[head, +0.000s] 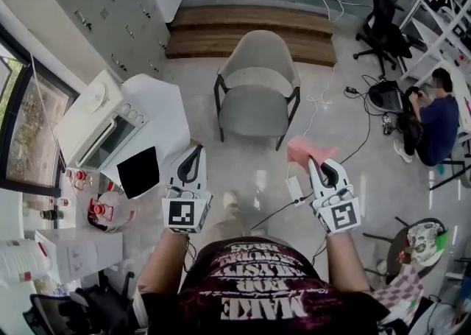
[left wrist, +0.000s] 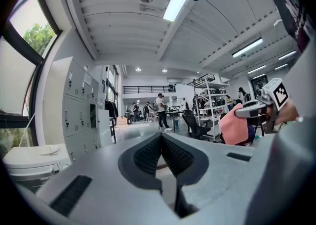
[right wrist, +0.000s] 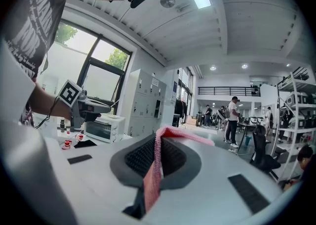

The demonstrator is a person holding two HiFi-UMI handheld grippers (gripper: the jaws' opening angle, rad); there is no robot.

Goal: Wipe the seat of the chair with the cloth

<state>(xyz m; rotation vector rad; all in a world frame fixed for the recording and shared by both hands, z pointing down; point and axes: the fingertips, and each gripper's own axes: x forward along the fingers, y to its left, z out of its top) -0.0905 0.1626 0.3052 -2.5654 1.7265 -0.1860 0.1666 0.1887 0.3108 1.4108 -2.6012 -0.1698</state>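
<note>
The cloth (head: 307,151) is pink and it's pinched in the right gripper (head: 321,167), up in the air and not touching the chair (head: 257,68). In the right gripper view the jaws are clamped right on it. A thin edge of cloth runs up between the pads (right wrist: 136,157) and flops over to the right at the top.

The chair is a grey tub-style one with dark legs. It stands on the floor straight ahead of the person, well apart from both grippers, with its seat (head: 254,114) facing them.

The left gripper (head: 193,157) is held about level with the right one, off to the other side of the person's body. Its jaws are pressed together and have hold of nothing. You can see the ribbed pads meeting in the left gripper view, with the cloth hanging off to the right in the background.

Left of the chair there's a white table (head: 158,101) with a toaster oven (head: 92,131) and a black square pad (head: 137,171) on it. Grey lockers (head: 96,2) run along the left wall, and a wooden step (head: 250,28) sits behind the chair. Over on the right are a black office chair (head: 383,28) and a person in blue (head: 434,124) sitting low, with cables (head: 360,116) trailing across the floor nearby.
</note>
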